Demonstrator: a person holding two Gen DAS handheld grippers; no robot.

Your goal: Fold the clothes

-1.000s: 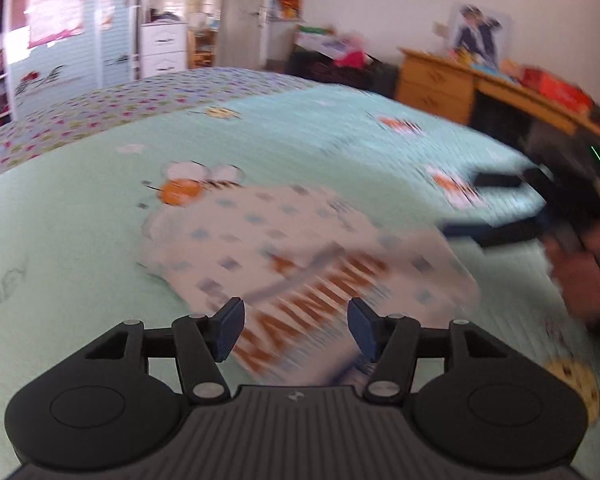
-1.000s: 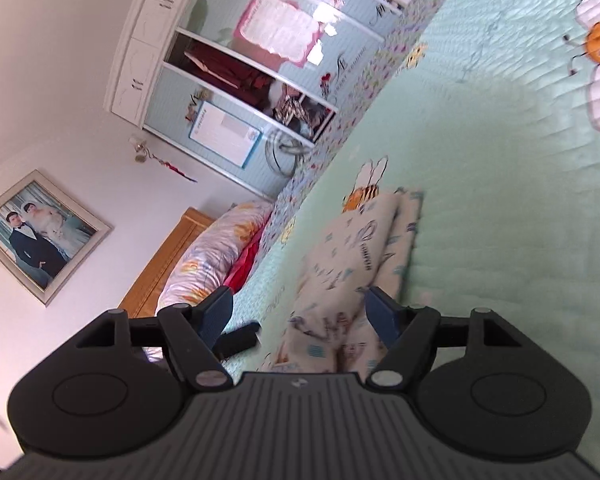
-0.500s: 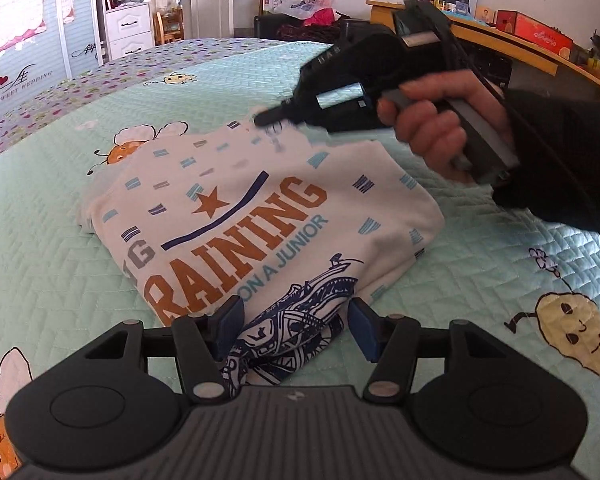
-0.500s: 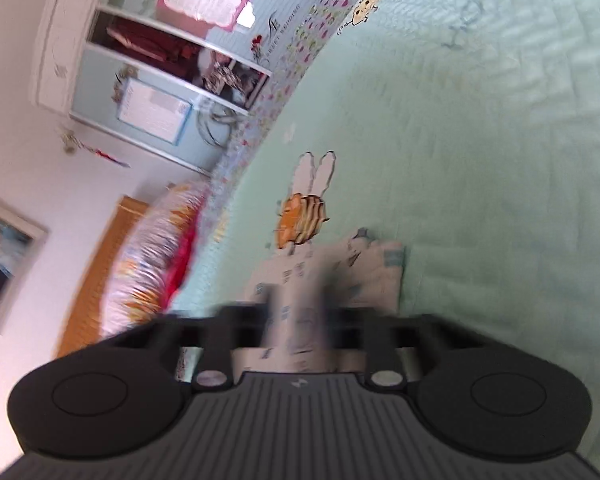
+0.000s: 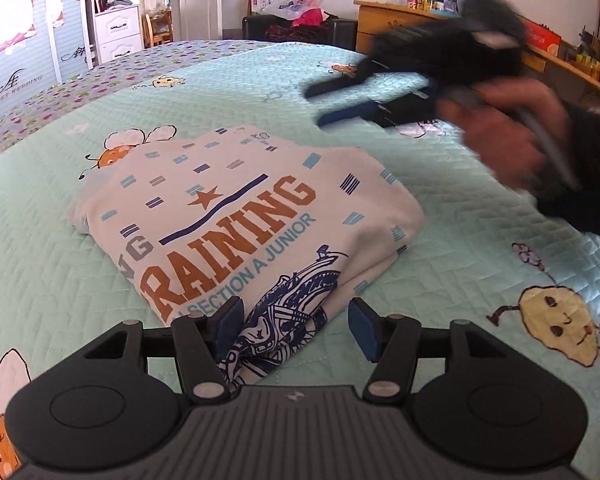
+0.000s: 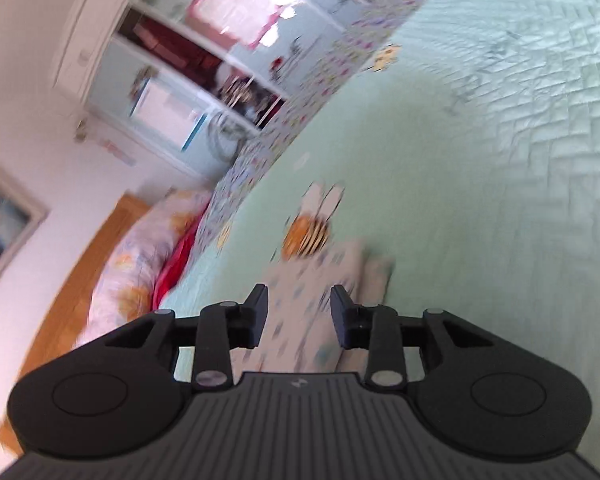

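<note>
Left wrist view: your bed [image 5: 440, 184] carries the folded shirt [image 5: 236, 216], flat at its middle. Your left gripper [image 5: 296, 320] hangs over the shirt's near edge, jaws apart, nothing pinched. Your right gripper [image 5: 324, 104], blurred, is above the bed beyond the shirt, jaws opening and empty. Right wrist view: blurred folded cloth [image 6: 300, 300] beyond the fingers.

My bed's mint-green quilted cover [image 5: 60, 280], printed with cartoon bees, carries a folded white shirt with orange "RAINING" lettering [image 5: 236, 220]; across the cover, a second folded pale patterned garment [image 6: 324, 280] lies beside a bee print
</note>
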